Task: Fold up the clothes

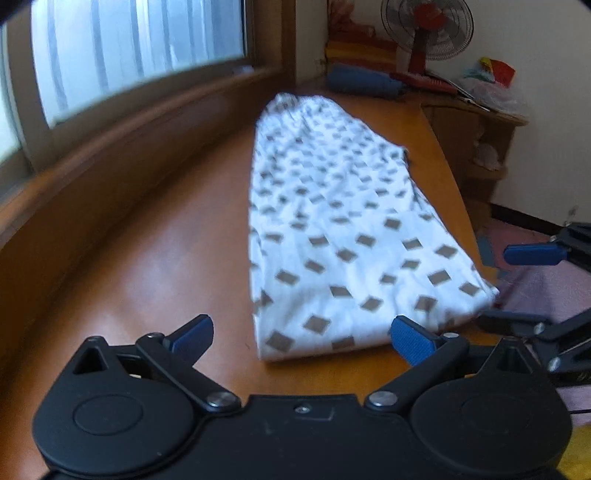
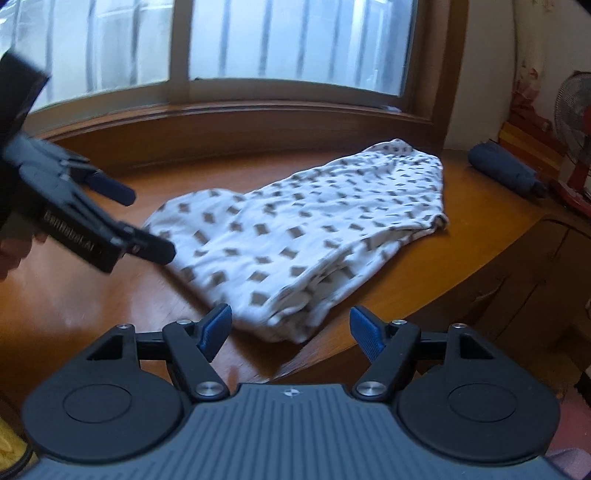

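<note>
Left wrist view first, and the garment (image 1: 332,229) lies stretched out long and narrow on the wooden surface (image 1: 147,258), white with small brown diamonds, running away from the camera toward a blue roll (image 1: 364,79) and a fan (image 1: 426,27) at the far end. Its left edge reads as a clean straight fold line, so by my reckoning one lengthwise fold is already in. The near end sits just ahead of the left gripper (image 1: 301,334), whose blue pads are spread wide with nothing pinched between them; the right pad overlaps the cloth's corner in the picture, though contact is too blurred to call.

Over to the right wrist view: the right gripper (image 2: 291,326) is released too, jaws well apart, the near corner of the cloth sitting between the pads but not squeezed. From this side the layers show along the edge facing the camera, a doubled thickness with a loose lip, and the far end by the window (image 2: 258,48) is a little rumpled. The left gripper comes in from the left, its tips near the cloth's end.

So: folded once into a strip, both grippers empty, nothing lifted. What looks left is bringing one end over the other to make a compact stack, plus tidying that far edge
</note>
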A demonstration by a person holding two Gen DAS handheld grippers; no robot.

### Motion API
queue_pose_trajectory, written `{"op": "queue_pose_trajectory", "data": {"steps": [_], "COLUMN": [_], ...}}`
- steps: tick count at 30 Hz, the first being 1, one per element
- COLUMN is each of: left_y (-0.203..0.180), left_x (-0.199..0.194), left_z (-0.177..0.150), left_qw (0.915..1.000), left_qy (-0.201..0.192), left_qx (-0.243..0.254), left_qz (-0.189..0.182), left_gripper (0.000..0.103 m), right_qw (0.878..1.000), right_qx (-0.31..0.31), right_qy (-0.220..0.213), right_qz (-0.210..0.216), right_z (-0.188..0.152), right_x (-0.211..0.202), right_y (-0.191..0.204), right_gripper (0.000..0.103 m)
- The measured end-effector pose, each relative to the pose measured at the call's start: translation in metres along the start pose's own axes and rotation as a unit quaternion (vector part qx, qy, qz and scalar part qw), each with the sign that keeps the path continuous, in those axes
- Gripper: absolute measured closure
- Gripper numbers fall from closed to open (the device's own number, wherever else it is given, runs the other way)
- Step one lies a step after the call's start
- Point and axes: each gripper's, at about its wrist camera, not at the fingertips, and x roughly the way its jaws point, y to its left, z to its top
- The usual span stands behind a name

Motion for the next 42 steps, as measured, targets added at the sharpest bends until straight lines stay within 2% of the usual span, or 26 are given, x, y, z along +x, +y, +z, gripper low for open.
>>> {"op": "queue_pose_trajectory", "data": {"steps": [2,6,8,10,12,15,17,20,26,28,31,34,36,37,38,42], "left_y": [0.008,0.011,0.012,0.013,0.011,0.007,0.003,-0.001,0.001,-0.001,-0.005,-0.012,-0.015,-0.015,-0.015,-0.014], "left_x": [0.007,0.015,0.017,0.018,0.02,0.019,0.019,0.02,0.017,0.017,0.019,0.021,0.022,0.022,0.022,0.017], "left_z": [-0.001,-0.003,-0.003,-0.002,0.001,0.005,0.007,0.009,0.015,0.017,0.019,0.017,0.015,0.013,0.012,0.004], "left_qw": [0.9993,0.9993,0.9993,0.9989,0.9981,0.9973,0.9973,0.9982,0.9987,0.9989,0.9991,0.999,0.9987,0.9987,0.9986,0.9985], "left_qy": [0.019,0.031,0.026,0.015,0.006,0.001,0.003,0.007,-0.001,-0.004,0.001,0.01,0.014,0.015,0.017,0.019], "left_qx": [-0.018,-0.007,0.002,0.004,0.005,0.011,0.016,0.021,-0.002,-0.003,0.005,0.032,0.043,0.043,0.043,0.045], "left_qz": [-0.028,-0.018,-0.028,-0.044,-0.06,-0.073,-0.071,-0.055,-0.051,-0.047,-0.043,-0.031,-0.025,-0.024,-0.023,-0.024], "left_gripper": [0.0,0.0,0.001,0.017,0.04,0.044,0.044,0.038,0.027,0.027,0.026,0.02,0.018,0.018,0.017,0.017], "right_qw": [1.0,0.999,0.998,0.998,0.997,0.997,0.997,0.997,0.994,0.993,0.996,0.998,0.999,1.0,1.0,0.999], "right_qx": [-0.012,-0.045,-0.058,-0.063,-0.063,-0.065,-0.065,-0.065,-0.101,-0.104,-0.073,-0.052,-0.032,-0.021,-0.006,0.046], "right_qy": [0.002,0.001,0.002,0.006,0.01,0.011,0.009,0.003,-0.006,-0.005,-0.008,-0.007,-0.003,-0.001,0.002,0.011], "right_qz": [0.0,-0.01,-0.02,-0.027,-0.032,-0.04,-0.044,-0.044,-0.05,-0.055,-0.056,-0.047,-0.031,-0.022,-0.014,0.014], "right_z": [-0.002,-0.005,-0.006,-0.007,-0.008,-0.009,-0.01,-0.01,-0.011,-0.01,-0.004,-0.002,-0.002,-0.001,0.0,0.005], "right_x": [0.001,0.003,0.006,0.009,0.01,0.01,0.009,0.007,0.013,0.019,0.026,0.031,0.032,0.032,0.032,0.032], "right_y": [0.007,0.019,0.023,0.026,0.027,0.029,0.03,0.029,0.035,0.036,0.032,0.027,0.023,0.02,0.018,0.008], "right_gripper": [0.029,0.029,0.029,0.029,0.029,0.029,0.029,0.029,0.029,0.029,0.029,0.03,0.035,0.049,0.058,0.061]}}
